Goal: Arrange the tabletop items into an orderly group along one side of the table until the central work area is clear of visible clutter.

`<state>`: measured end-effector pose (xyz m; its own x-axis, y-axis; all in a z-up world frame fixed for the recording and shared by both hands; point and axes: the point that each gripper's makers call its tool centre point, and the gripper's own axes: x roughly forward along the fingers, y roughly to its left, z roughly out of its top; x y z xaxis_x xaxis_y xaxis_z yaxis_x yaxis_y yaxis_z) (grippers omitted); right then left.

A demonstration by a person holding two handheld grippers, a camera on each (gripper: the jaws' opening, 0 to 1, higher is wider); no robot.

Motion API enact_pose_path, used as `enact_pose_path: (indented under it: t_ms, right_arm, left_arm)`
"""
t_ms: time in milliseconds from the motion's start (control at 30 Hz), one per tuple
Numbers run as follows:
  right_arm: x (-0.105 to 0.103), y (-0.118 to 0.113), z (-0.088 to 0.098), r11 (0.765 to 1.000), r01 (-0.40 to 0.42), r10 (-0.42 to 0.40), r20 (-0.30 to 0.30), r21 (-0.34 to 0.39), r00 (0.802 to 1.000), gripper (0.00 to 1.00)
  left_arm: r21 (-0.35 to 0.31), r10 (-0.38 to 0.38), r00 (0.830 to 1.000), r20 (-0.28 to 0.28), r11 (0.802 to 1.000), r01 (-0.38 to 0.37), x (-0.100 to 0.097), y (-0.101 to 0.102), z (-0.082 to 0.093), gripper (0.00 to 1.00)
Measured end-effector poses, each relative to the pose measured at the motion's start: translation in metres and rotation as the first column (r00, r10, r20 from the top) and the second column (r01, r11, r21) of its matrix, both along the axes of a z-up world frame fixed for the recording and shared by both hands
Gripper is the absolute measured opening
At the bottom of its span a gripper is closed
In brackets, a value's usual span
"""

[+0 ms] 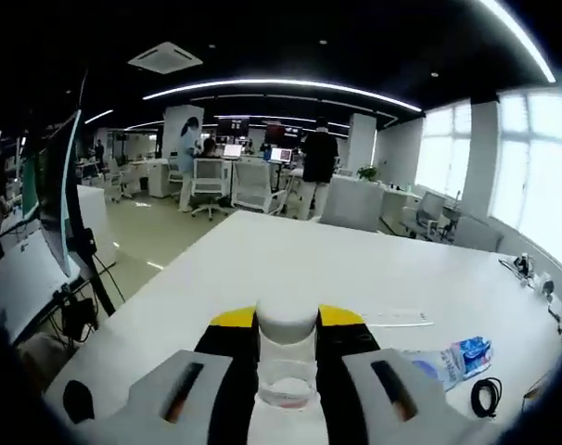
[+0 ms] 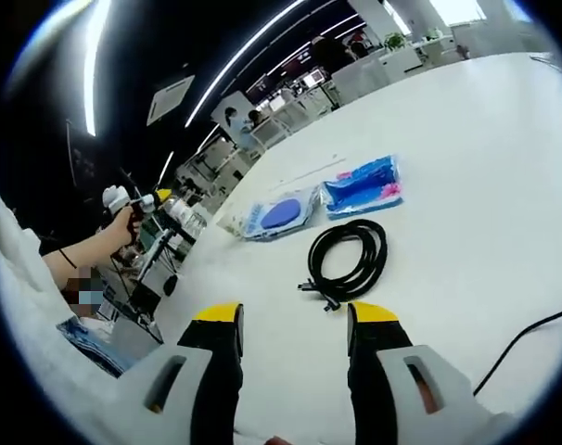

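Open-plan office space with desks, chairs and ceiling strip lights lies behind a broad white worktop [image 1: 355,269] that carries the clutter. The left gripper [image 1: 287,320] has its yellow-tipped black fingers [image 1: 233,320] clamped on a small clear plastic bottle with a white cap [image 1: 286,357], held between them above the worktop. Just right of those fingers lies a blue-and-white printed plastic packet [image 1: 453,360], and beyond it a small coiled black cable [image 1: 486,396].

In the right gripper view, the right gripper [image 2: 293,320] hovers with its fingers apart and nothing between them. Directly ahead of the fingertips lies the coiled black cable [image 2: 349,258]; further out sit the blue-and-white packet [image 2: 363,188] and a clear pouch with a blue oval inside [image 2: 276,215], side by side. A loose black cord [image 2: 527,338] runs off to the right of the fingers.

The smooth bottle could probably slip or tip if set down off-centre or released early. The cable looks floppy: pinching only one loop would likely let the coil unravel and drag across the centre. The thin packets lie flat, so the fingers may skid over them rather than lift.
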<state>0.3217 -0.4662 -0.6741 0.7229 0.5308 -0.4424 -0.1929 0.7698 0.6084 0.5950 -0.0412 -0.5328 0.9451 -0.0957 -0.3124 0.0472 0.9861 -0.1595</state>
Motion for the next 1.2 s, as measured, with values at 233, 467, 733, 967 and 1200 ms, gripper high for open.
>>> enact_pose_path:
  t_ms: [233, 467, 733, 967, 1200]
  right_arm:
    - [0.001, -0.004, -0.001, 1.0, 0.022, -0.022, 0.0, 0.004, 1.0, 0.43]
    - [0.001, -0.016, -0.003, 0.998, 0.059, -0.059, -0.007, 0.001, 0.998, 0.43]
    - [0.002, -0.023, -0.006, 0.995, 0.095, -0.095, -0.02, -0.001, 0.995, 0.43]
    - [0.002, -0.023, -0.008, 0.995, 0.102, -0.102, -0.026, 0.0, 0.994, 0.43]
    - [0.002, -0.025, -0.01, 0.994, 0.106, -0.106, -0.031, -0.002, 0.994, 0.43]
  left_arm:
    - [0.012, 0.04, 0.999, -0.027, 0.999, -0.04, 0.01, -0.008, -0.011, 0.2]
    - [0.035, 0.039, 0.996, -0.079, 0.999, -0.036, 0.016, -0.021, -0.035, 0.2]
    - [0.054, 0.073, 0.991, -0.108, 0.996, -0.067, 0.022, -0.029, -0.053, 0.2]
    - [0.058, 0.098, 0.988, -0.121, 0.994, -0.092, 0.025, -0.036, -0.064, 0.21]
    - [0.046, 0.11, 0.984, -0.143, 0.994, -0.104, 0.025, -0.037, -0.078, 0.21]
